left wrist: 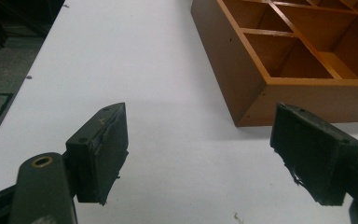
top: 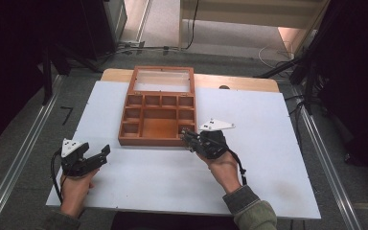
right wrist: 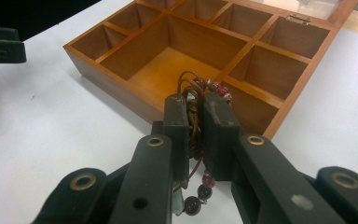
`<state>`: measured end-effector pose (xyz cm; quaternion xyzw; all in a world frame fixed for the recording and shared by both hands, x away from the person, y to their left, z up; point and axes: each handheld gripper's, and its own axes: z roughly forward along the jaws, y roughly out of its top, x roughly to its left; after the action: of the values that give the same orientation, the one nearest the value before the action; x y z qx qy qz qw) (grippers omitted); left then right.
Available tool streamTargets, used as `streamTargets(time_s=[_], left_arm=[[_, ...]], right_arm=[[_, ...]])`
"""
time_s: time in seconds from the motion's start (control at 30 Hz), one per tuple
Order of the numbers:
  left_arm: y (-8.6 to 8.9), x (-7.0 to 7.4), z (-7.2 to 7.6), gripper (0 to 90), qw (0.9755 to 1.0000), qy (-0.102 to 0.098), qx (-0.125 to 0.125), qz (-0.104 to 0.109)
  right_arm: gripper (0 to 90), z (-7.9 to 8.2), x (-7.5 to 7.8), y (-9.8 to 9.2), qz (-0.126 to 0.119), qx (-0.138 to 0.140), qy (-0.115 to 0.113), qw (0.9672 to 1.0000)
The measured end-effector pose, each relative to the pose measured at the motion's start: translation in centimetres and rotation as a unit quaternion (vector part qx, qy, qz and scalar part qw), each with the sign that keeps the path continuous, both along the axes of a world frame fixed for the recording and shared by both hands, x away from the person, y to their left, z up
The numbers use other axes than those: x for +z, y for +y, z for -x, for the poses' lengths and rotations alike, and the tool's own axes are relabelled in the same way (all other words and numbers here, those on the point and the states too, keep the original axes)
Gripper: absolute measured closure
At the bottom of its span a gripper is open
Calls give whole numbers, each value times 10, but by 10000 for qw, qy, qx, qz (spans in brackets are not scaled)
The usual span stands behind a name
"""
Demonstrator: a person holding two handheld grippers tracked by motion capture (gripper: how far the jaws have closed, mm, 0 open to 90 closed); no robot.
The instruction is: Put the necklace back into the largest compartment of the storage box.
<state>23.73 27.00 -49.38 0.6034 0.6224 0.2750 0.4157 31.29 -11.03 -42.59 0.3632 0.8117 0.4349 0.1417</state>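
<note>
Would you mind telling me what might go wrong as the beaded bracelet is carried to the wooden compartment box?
1. The right gripper pinches only the thin brown cords of the dark-red beaded bracelet; loops dangle below the jaws, so it may slip out.
2. Those hanging beads could catch on the near wall of the open wooden compartment box.
3. The left gripper stands open beside the box, not bracing it, so a snag might shift it.

The right gripper (right wrist: 195, 114) has its jaws pressed together on a beaded bracelet (right wrist: 196, 121), which hangs between them just over the near right corner of the compartment box (top: 157, 140). That box lies on the table (top: 249, 158), ahead and right of the left gripper (left wrist: 200, 154), whose jaws stand apart over bare table.
</note>
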Motion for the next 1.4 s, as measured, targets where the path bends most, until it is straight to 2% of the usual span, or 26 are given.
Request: streamTargets(time_s=[1.4], left_arm=[[1, 0, 0, 194, 10000, -14, -37, 32]], right_arm=[[781, -40, 4, 50, 64, 8, 45, 10000]])
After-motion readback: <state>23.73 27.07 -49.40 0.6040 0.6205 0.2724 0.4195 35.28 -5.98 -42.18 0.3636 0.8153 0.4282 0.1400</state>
